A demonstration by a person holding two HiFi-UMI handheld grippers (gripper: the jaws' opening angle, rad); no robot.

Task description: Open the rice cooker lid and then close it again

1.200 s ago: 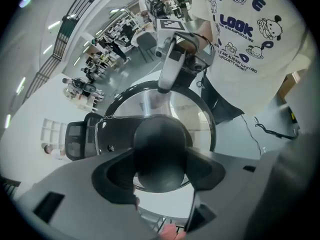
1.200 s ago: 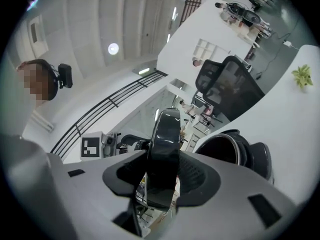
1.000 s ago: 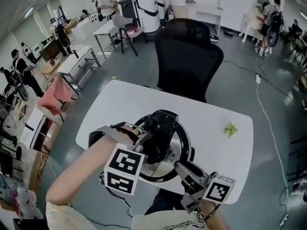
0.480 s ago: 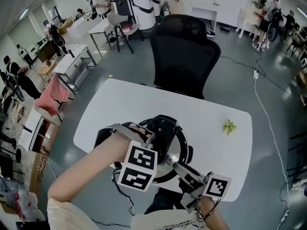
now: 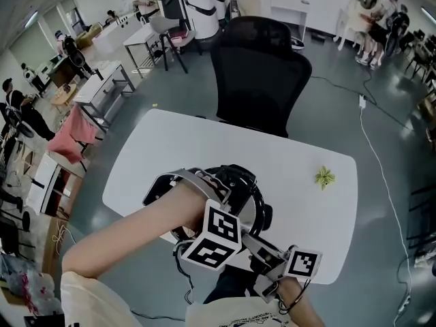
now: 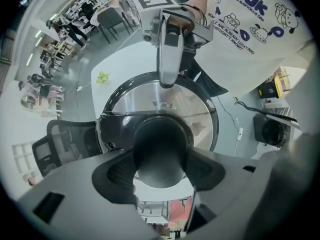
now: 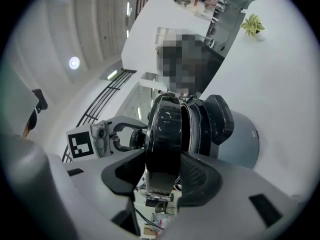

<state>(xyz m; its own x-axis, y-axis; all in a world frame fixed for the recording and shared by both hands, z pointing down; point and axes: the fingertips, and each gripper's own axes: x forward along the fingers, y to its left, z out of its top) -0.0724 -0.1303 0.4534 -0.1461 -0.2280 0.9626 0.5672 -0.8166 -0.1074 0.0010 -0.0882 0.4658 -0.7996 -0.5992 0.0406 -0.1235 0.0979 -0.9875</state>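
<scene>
Seeing both grippers lower than a second ago, lid swung down with them, less shiny metal on show. Got the left gripper (image 6: pixel 160 173) clamped on the dark knob (image 6: pixel 160 141), pointing steeply down. Got the right gripper (image 7: pixel 162 179) coming in level from the front edge of the tabletop (image 5: pixel 204 145), jaws just been easing wider but pads (image 7: pixel 198 178) touching both faces of the black rim (image 7: pixel 162 134). Lid (image 6: pixel 132 101) nearly flat over the rice cooker (image 7: pixel 242 144), so guessing just a short push straight down to shut. Cooker by the front edge; can't see inside. Little green thing (image 5: pixel 325 177) near the right edge.
</scene>
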